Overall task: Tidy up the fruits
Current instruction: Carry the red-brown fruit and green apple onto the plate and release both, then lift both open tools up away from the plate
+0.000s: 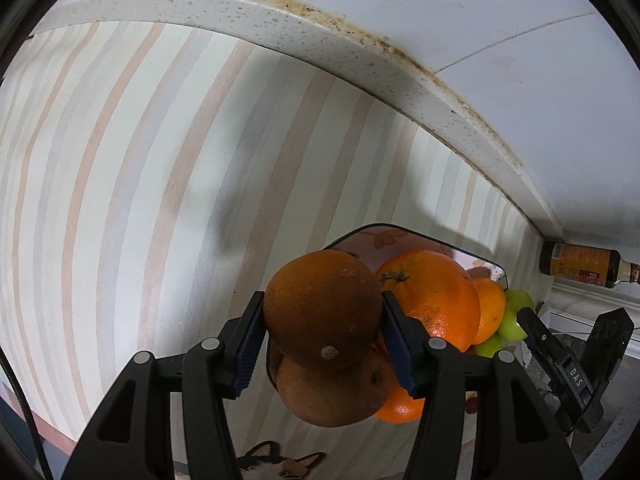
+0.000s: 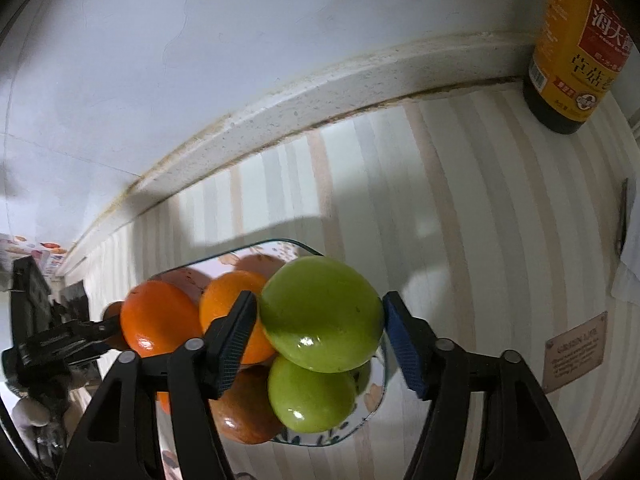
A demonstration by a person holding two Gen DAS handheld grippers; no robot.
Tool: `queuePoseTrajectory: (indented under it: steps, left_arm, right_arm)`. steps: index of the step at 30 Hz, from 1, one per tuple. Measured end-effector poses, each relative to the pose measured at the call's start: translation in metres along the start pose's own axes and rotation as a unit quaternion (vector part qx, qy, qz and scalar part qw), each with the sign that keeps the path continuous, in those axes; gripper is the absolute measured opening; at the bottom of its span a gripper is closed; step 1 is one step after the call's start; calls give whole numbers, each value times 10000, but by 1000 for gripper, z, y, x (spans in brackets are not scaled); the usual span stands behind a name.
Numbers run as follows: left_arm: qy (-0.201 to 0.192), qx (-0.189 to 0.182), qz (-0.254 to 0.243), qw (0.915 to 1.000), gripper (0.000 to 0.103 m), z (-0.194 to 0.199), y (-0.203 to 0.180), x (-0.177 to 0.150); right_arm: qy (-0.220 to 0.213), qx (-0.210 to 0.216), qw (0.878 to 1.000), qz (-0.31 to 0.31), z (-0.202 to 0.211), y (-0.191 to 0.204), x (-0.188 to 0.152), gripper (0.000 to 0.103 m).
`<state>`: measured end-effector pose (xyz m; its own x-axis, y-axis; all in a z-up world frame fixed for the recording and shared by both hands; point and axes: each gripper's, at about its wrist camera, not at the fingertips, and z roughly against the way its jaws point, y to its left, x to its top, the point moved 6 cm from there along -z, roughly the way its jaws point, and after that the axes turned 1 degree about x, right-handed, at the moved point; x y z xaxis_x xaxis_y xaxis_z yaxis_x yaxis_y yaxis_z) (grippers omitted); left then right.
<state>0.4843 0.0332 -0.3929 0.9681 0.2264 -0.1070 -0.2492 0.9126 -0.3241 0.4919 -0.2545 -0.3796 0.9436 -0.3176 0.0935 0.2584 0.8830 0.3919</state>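
My left gripper (image 1: 323,330) is shut on a dark brownish orange (image 1: 320,308) and holds it above the glass plate (image 1: 360,236). Under it lie a brown fruit (image 1: 332,396) and bright oranges (image 1: 436,296). My right gripper (image 2: 320,316) is shut on a green apple (image 2: 320,314), held over the same plate (image 2: 376,400). A second green apple (image 2: 310,394), oranges (image 2: 160,318) and a brown fruit (image 2: 244,412) rest in the plate. The right gripper also shows in the left wrist view (image 1: 560,328), the left gripper in the right wrist view (image 2: 100,328).
The plate stands on a striped tablecloth (image 1: 120,200) beside a speckled white ledge (image 1: 360,64) under the wall. A dark sauce bottle with a yellow label (image 2: 568,52) stands at the back right; it also shows in the left wrist view (image 1: 580,264). A small brown card (image 2: 576,356) lies to the right.
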Motion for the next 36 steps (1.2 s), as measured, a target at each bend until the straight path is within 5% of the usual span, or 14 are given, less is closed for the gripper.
queuePoseTrajectory:
  steps: [4, 8, 14, 22, 36]
  left_arm:
    - [27, -42, -65, 10000, 60, 2, -3, 0]
    - [-62, -3, -97, 9999, 83, 7, -4, -1]
    - [-410, 408, -327, 9978, 85, 26, -3, -8]
    - [-1063, 977, -808, 9862, 90, 57, -15, -52]
    - [-2020, 1193, -1339, 9628, 90, 125, -48, -157]
  right_arm:
    - [62, -115, 9998, 144, 0, 6, -1, 75]
    - [139, -140, 9996, 204, -3, 10, -5, 81]
    - [162, -372, 9985, 363, 2, 11, -14, 93]
    - [-239, -1133, 9881, 1016, 36, 28, -44, 96]
    - [-895, -1107, 9773, 1571, 126, 70, -134, 96]
